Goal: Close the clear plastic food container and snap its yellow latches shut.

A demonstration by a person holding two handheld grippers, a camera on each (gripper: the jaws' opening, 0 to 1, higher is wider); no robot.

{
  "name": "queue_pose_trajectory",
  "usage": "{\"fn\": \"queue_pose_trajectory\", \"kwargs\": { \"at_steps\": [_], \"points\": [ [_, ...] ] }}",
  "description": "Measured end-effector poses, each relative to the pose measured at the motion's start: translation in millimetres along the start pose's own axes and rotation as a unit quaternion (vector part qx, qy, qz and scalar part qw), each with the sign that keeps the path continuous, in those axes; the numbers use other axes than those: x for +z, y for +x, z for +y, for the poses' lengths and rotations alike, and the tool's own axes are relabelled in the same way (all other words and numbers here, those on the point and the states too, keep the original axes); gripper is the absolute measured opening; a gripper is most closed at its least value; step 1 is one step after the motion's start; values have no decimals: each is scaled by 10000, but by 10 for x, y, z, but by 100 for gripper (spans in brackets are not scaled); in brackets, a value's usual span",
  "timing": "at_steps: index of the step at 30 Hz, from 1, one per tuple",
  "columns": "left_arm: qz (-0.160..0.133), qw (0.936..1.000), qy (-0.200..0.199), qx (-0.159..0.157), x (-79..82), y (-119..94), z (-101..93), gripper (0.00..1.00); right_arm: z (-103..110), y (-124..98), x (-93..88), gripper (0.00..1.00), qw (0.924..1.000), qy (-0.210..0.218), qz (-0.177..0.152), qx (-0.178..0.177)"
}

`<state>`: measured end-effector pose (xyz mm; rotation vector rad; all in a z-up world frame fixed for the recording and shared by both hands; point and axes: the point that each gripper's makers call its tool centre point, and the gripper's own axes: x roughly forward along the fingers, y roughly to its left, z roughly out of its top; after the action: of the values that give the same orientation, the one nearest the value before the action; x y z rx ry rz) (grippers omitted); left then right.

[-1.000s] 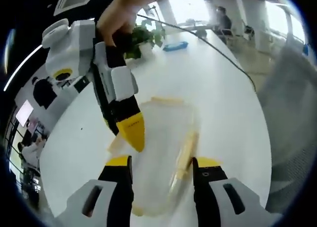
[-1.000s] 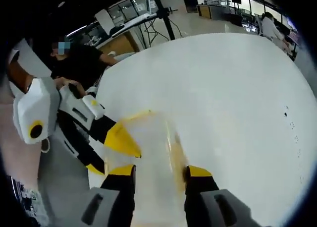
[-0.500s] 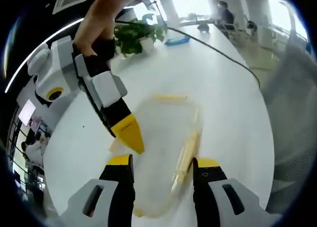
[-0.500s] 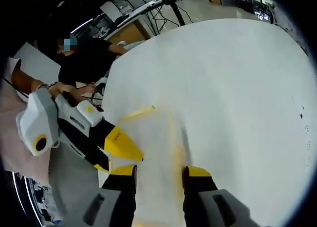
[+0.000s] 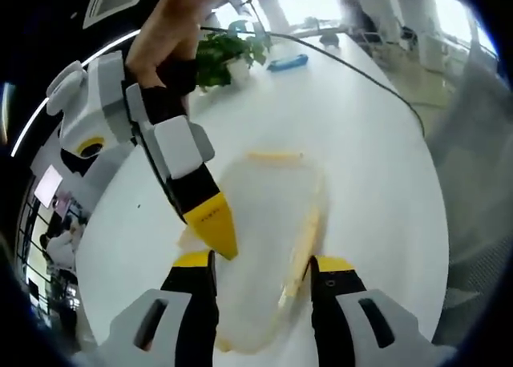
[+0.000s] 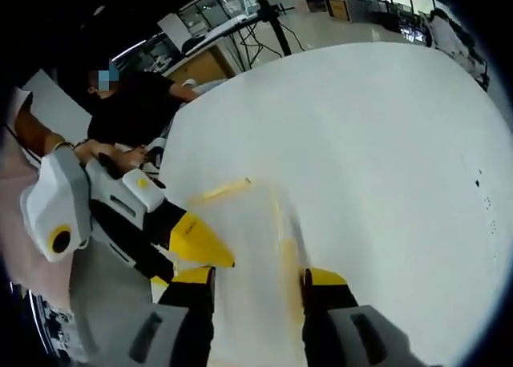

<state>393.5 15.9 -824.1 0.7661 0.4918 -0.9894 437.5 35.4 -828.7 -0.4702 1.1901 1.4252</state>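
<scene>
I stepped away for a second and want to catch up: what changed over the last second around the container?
In the left gripper view, the right tool dipped a little lower and closer along the clear container, its yellow tip now by the container's near side edge. Nothing was taken hold of or let go. The container stayed flat on the white table, and the left tool stayed open over it.

White table (image 5: 377, 167), potted plant (image 5: 224, 54), bright windows (image 5: 309, 2)
</scene>
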Motion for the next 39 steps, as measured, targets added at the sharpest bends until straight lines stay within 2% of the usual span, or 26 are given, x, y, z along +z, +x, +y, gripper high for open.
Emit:
{"fn": "queue_pose_trajectory", "kwargs": {
  "at_steps": [8,11,15,20,24,28,32,39],
  "points": [
    [3,9999,98,-53,4,-15,-3,43,24,3,27,48,9992,17,-211,-332],
    [-3,9999,121,-65,5,-22,-3,43,14,-16,48,49,9973,-33,-540,-503],
    [-97,9997,189,-143,-1,-33,0,44,15,-40,41,49,9939,-68,-805,-756],
    [-129,9993,322,-111,19,-20,3,45,-17,-91,51,48,9858,119,-1197,-1168],
    [-235,9994,-98,-213,59,-27,-19,50,-39,-168,34,49,9800,159,-1348,-1458],
    [-263,9995,-67,-183,79,-77,15,58,13,-249,-6,50,9760,118,-1433,-1638],
    [-340,9987,-328,-181,84,-139,52,58,91,-296,-64,55,9741,167,-1491,-1689],
    [-359,9973,-640,-50,16,-246,109,57,189,-338,-220,55,9684,300,-1609,-1881]
  ]
}}
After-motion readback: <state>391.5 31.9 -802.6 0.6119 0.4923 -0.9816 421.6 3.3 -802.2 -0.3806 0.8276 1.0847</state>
